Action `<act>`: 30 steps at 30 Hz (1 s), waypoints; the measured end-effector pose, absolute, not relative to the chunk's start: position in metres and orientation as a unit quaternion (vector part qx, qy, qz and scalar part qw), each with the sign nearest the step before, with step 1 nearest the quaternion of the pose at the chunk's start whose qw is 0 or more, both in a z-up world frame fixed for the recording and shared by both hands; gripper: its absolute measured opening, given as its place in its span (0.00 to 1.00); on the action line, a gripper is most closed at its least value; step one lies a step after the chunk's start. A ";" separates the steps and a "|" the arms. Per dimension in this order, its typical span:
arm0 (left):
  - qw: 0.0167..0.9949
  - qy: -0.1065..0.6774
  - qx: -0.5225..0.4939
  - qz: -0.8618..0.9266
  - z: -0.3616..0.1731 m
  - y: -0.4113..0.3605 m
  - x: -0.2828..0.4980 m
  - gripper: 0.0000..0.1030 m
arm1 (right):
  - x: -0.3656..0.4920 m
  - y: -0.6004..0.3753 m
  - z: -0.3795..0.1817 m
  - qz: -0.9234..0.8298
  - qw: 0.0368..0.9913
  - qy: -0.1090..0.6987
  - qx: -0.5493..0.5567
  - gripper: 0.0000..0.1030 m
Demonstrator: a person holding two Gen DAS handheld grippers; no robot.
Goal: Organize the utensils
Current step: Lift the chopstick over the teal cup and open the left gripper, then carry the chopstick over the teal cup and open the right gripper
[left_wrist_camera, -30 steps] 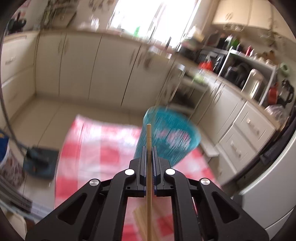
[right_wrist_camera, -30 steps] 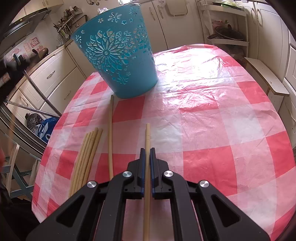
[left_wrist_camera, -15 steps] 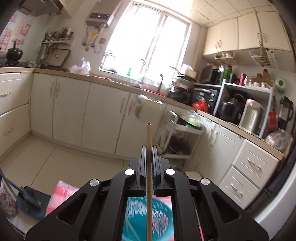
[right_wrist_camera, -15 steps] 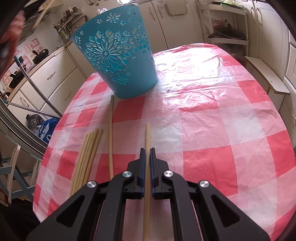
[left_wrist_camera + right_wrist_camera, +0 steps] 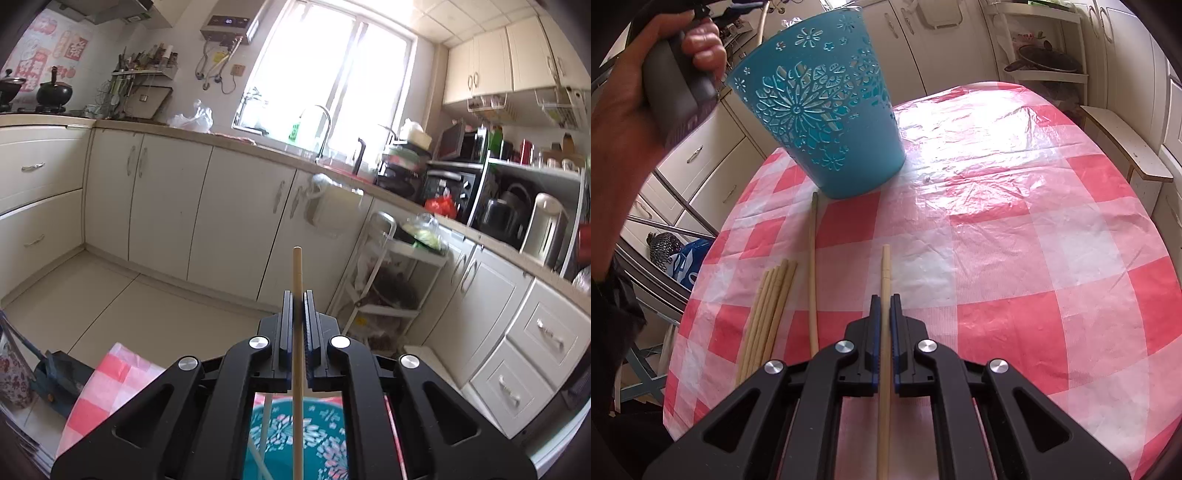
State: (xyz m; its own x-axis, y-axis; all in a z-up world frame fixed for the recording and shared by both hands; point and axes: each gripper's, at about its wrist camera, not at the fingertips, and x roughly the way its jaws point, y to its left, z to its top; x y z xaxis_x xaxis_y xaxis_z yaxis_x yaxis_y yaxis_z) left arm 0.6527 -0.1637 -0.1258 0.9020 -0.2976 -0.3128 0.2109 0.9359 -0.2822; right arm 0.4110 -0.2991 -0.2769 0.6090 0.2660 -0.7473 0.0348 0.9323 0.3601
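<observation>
Left gripper (image 5: pixel 297 306) pinches a pale wooden chopstick (image 5: pixel 297 354) above the teal cut-out flower bucket (image 5: pixel 827 110), with more sticks inside. Right gripper (image 5: pixel 885 310) clamps another chopstick (image 5: pixel 885 332) over the red-checked tablecloth (image 5: pixel 1015 229). A chopstick bundle (image 5: pixel 768 314) and one loose chopstick (image 5: pixel 812 273) lie left, near the bucket.

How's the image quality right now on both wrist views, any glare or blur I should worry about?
Left wrist view: the window is blown out white, the blue basket under the left claw is slightly soft, and the cabinets bend with fisheye. Right wrist view: sharp, with a glare patch on the checked tablecloth; the chopstick in the right claw is clear.
</observation>
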 end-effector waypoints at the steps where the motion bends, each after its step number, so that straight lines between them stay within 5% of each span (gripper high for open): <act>1: 0.967 0.182 -0.118 -0.131 -0.130 -0.164 0.652 0.05 | 0.411 -0.299 -0.277 0.066 0.880 0.437 0.172 0.05; 11: 0.962 0.219 -0.089 -0.135 -0.154 -0.156 0.635 0.06 | 0.411 -0.299 -0.277 0.067 0.880 0.437 0.173 0.05; 13: 0.960 0.228 -0.085 -0.138 -0.153 -0.147 0.622 0.14 | 0.411 -0.300 -0.277 0.070 0.879 0.438 0.176 0.05; 18: 0.962 0.231 -0.087 -0.119 -0.144 -0.109 0.567 0.52 | 0.407 -0.298 -0.274 0.077 0.880 0.445 0.146 0.06; 30: 0.936 0.317 -0.117 -0.096 -0.184 -0.054 0.500 0.59 | 0.407 -0.267 -0.271 0.033 0.891 0.452 0.036 0.05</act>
